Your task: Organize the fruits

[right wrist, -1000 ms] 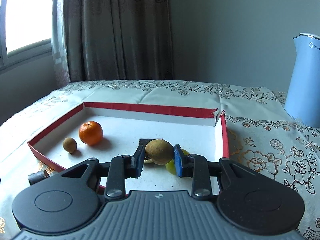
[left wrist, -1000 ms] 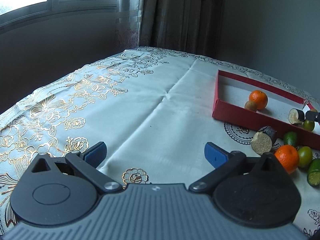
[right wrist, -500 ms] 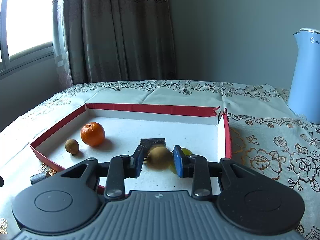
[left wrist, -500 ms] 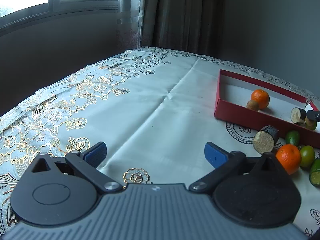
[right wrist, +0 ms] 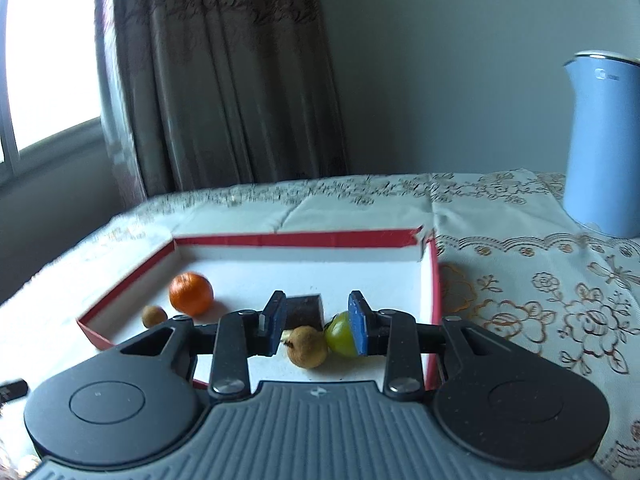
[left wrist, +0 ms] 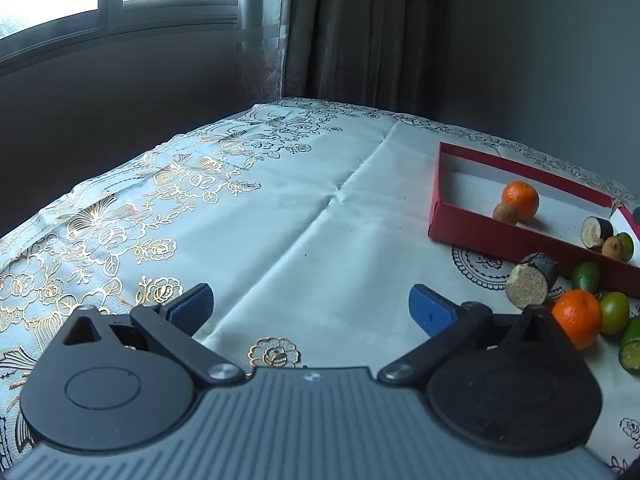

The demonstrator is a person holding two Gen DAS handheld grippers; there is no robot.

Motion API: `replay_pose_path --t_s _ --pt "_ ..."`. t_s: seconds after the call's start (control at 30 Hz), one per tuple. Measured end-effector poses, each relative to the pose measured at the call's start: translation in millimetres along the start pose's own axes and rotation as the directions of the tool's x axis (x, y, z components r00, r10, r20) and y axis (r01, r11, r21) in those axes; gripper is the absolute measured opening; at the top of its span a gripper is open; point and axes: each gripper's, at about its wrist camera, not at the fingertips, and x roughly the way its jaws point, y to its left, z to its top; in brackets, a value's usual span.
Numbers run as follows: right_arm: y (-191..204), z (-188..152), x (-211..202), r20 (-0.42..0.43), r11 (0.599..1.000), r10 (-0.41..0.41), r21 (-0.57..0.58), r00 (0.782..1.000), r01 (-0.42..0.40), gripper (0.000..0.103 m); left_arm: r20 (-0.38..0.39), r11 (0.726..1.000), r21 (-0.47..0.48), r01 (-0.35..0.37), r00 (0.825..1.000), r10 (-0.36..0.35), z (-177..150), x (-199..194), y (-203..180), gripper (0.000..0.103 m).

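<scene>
A red box (right wrist: 304,239) with a white floor holds an orange (right wrist: 191,294), a small brown fruit (right wrist: 154,315), a dark cut piece (right wrist: 304,309), a brown fruit (right wrist: 307,346) and a green fruit (right wrist: 339,333). My right gripper (right wrist: 317,324) is open above the box, with the brown fruit lying below its jaws. My left gripper (left wrist: 310,310) is open and empty over the tablecloth, left of the box (left wrist: 500,232). Outside the box lie a cut dark piece (left wrist: 530,286), an orange (left wrist: 578,318) and green fruits (left wrist: 614,312).
A blue kettle (right wrist: 604,144) stands on the table at the right. A window and curtain (right wrist: 232,80) are behind the table. The floral tablecloth (left wrist: 240,208) runs left to the table edge.
My right gripper has opened and let go of the brown fruit, which now lies in the box beside the green fruit. The right gripper has lifted. The left gripper has drifted slightly.
</scene>
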Motion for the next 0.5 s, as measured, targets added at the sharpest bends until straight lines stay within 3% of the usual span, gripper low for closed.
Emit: replay_pose_path --t_s 0.1,0.3,0.5 --pt "-11.8 1.9 -23.7 0.051 0.999 -0.003 0.041 0.999 0.001 0.061 0.009 1.0 0.004 0.005 1.0 -0.005 -0.2 -1.6 -0.5 0.103" --pt "-45.8 -12.3 -55.6 0.079 0.995 -0.069 0.072 0.994 0.063 0.061 0.07 0.997 0.078 0.014 0.997 -0.019 -2.5 -13.1 -13.1 0.101" --pt "-76.8 -27.6 -50.7 0.028 0.982 -0.1 0.164 0.995 0.095 0.062 0.106 0.983 0.13 0.127 0.984 -0.142 -5.7 -35.5 -41.2 0.101"
